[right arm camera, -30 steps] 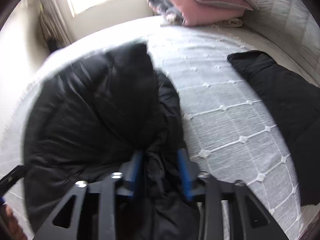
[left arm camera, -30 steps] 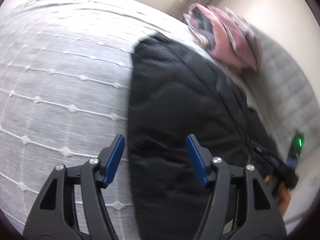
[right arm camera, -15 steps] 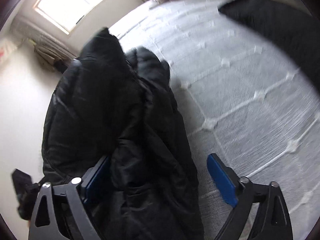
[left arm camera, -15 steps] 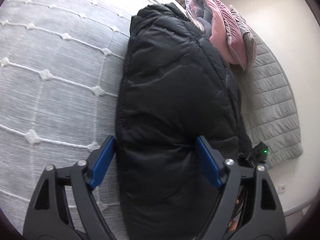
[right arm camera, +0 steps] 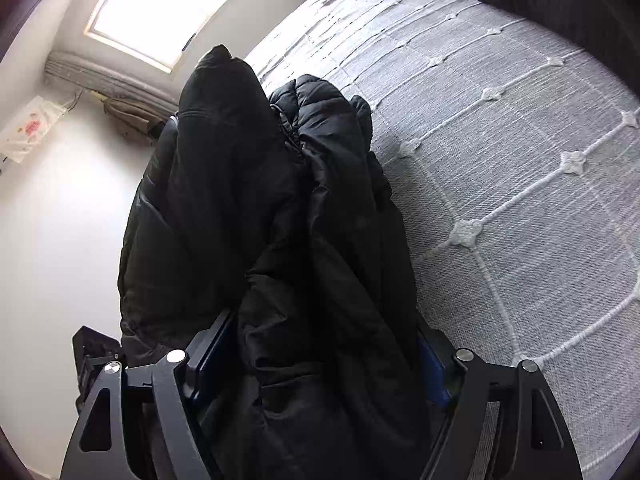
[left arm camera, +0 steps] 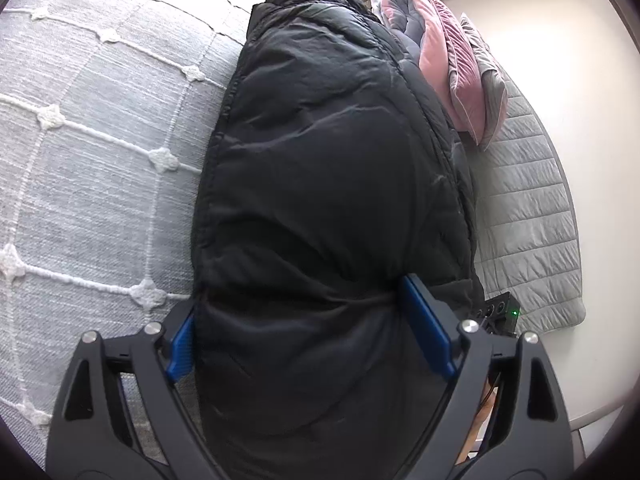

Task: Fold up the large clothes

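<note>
A grey woven bedspread with raised white grid lines and small tufts (left arm camera: 100, 184) covers the bed and fills the left half of the left wrist view and the right half of the right wrist view (right arm camera: 520, 184). On it lies the black puffy quilted jacket (left arm camera: 332, 184), a long padded bundle running from the bottom centre of the left wrist frame up to the top centre; in the right wrist view the jacket (right arm camera: 256, 216) rises in crumpled folds from the bottom centre toward the upper left, at the edge of the bed.

A second dark garment (right arm camera: 560, 4) sits in the upper right corner of the right wrist frame, apart from the jacket. A quilted grey headboard pad (left arm camera: 532, 216) stands along the right of the left wrist frame, against a pale wall. Folded pink and grey bedding (left arm camera: 448, 68) is stacked at the upper right centre of that view, just behind the far end of the jacket. A bright window (right arm camera: 160, 8) shows at the upper left of the right wrist frame.

The left gripper (left arm camera: 312, 332), at the bottom of its frame, has its blue pads spread wide and pressed into both sides of the jacket, pinching the padding between them. The right gripper (right arm camera: 320, 356) likewise clamps a thick fold of the jacket between its blue pads at the bottom of its frame.
</note>
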Available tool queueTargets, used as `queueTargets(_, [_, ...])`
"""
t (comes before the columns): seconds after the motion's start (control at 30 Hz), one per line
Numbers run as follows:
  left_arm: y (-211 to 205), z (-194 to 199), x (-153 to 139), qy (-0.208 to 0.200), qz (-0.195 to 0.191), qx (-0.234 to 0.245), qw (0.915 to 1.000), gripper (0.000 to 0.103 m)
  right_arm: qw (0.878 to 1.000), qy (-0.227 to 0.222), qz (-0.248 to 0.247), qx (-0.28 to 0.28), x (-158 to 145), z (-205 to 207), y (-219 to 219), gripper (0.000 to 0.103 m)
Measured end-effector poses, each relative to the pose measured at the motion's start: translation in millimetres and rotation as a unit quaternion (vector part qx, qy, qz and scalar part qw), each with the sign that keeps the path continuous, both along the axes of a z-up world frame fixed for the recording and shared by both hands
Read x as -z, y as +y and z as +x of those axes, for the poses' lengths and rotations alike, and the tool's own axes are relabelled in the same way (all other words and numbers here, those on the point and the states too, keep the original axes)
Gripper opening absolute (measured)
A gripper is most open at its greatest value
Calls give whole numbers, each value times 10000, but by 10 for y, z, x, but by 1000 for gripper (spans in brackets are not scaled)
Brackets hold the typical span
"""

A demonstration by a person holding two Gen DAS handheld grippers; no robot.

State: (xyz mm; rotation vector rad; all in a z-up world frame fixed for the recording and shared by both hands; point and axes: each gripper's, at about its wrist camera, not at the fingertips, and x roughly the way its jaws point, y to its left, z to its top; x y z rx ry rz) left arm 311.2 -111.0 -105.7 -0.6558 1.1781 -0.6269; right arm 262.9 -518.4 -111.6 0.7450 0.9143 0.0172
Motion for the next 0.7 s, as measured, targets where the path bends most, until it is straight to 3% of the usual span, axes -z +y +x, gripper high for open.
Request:
queueTargets(0.1, [8, -17, 11, -55, -27, -139, 9999, 85, 10000, -26, 72, -27, 10, 42, 22, 68])
queueTargets(0.37, [-10, -50, -134, -465, 54, -262, 9986, 46, 9997, -218, -90, -6, -78, -17, 275, 37])
queueTargets(0.57, [28, -83, -238, -698, 82, -431, 9966, 32, 9985, -353, -417, 2, -239, -34, 464, 28])
queueTargets(0.7, [61, -96, -349, -899, 94, -493, 9947, 31, 9963, -607, -608, -2, -371, -35, 571, 25])
